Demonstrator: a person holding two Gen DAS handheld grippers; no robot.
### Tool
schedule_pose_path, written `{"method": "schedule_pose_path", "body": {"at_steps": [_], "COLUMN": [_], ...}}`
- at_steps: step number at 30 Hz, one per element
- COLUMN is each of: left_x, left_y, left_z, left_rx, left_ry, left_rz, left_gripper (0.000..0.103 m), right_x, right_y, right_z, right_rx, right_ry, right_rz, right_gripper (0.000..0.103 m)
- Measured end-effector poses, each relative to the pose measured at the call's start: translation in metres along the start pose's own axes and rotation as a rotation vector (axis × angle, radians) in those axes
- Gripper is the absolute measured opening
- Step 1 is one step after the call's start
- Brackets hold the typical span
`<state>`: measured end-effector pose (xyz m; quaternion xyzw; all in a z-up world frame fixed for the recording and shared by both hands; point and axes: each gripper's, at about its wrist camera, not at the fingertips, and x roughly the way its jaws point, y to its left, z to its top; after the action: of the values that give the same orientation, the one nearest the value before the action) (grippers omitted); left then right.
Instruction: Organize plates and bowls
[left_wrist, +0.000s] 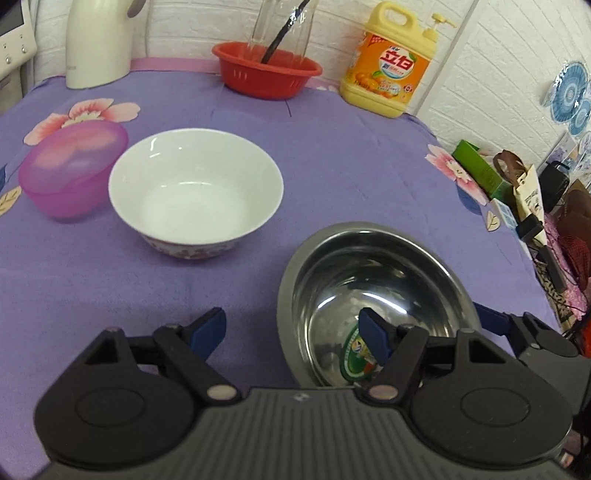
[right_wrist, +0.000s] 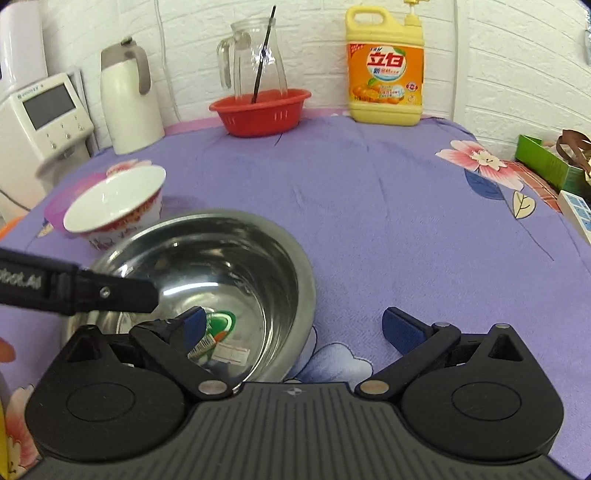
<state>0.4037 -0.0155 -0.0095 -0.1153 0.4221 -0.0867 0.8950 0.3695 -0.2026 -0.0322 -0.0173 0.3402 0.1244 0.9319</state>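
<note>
Clearly my left gripper (left_wrist: 293, 334) and right gripper (right_wrist: 293, 330) both gaped wide astride opposite rims of the shiny round steel bowl (right_wrist: 236, 266) at lower centre, so I judged an even squeeze best before nesting it with the white ceramic bowl (left_wrist: 195, 192).

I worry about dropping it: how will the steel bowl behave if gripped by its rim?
The steel bowl looks thin-walled, so probably light and stiff. Its polished, mirror-like surface suggests that the left gripper and the right gripper, both open astride its rim, may slip. Its rounded body could rock or slide on the purple cloth if pushed.
</note>
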Motion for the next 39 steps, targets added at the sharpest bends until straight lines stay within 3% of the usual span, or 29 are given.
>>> {"method": "schedule_pose_path", "body": {"at_steps": [7, 15, 18, 22, 23, 24, 25, 27, 30, 35, 39], "left_x": [0.007, 0.006, 0.010, 0.011, 0.010, 0.010, 0.009, 0.005, -0.009, -0.050, -0.074], "left_y": [-0.009, -0.013, -0.019, -0.025, -0.027, -0.029, -0.031, -0.031, -0.027, -0.030, -0.033], "left_z": [-0.002, -0.002, -0.003, -0.006, -0.006, -0.007, -0.008, -0.010, -0.016, -0.043, -0.070], "left_rx": [0.083, 0.078, 0.107, 0.143, 0.162, 0.182, 0.193, 0.181, 0.161, 0.199, 0.223], "left_ry": [-0.027, -0.025, -0.031, -0.044, -0.043, -0.041, -0.039, -0.023, -0.006, -0.006, -0.001], "left_rz": [0.073, 0.005, 0.017, 0.038, 0.045, 0.052, 0.048, 0.035, 0.013, -0.004, -0.033], "left_gripper": [0.071, 0.069, 0.069, 0.053, 0.038, 0.030, 0.029, 0.027, 0.026, 0.026, 0.026], "right_x": [0.001, -0.008, -0.004, -0.005, -0.006, -0.007, -0.008, -0.010, -0.017, -0.055, -0.092], "right_y": [0.001, 0.004, 0.005, 0.005, 0.006, 0.007, 0.008, 0.013, 0.019, 0.034, 0.051], "right_z": [-0.001, 0.000, -0.001, -0.001, -0.002, -0.002, -0.003, -0.004, -0.005, -0.024, -0.045], "right_rx": [-0.037, -0.026, -0.040, -0.049, -0.058, -0.066, -0.069, -0.090, -0.084, -0.063, -0.103], "right_ry": [0.013, -0.019, 0.004, -0.004, -0.009, -0.016, -0.019, -0.025, -0.012, -0.040, -0.070], "right_rz": [-0.004, 0.019, 0.003, 0.012, 0.020, 0.032, 0.043, 0.059, 0.087, 0.099, 0.058], "right_gripper": [0.103, 0.103, 0.103, 0.103, 0.103, 0.103, 0.101, 0.089, 0.085, 0.085, 0.088]}}
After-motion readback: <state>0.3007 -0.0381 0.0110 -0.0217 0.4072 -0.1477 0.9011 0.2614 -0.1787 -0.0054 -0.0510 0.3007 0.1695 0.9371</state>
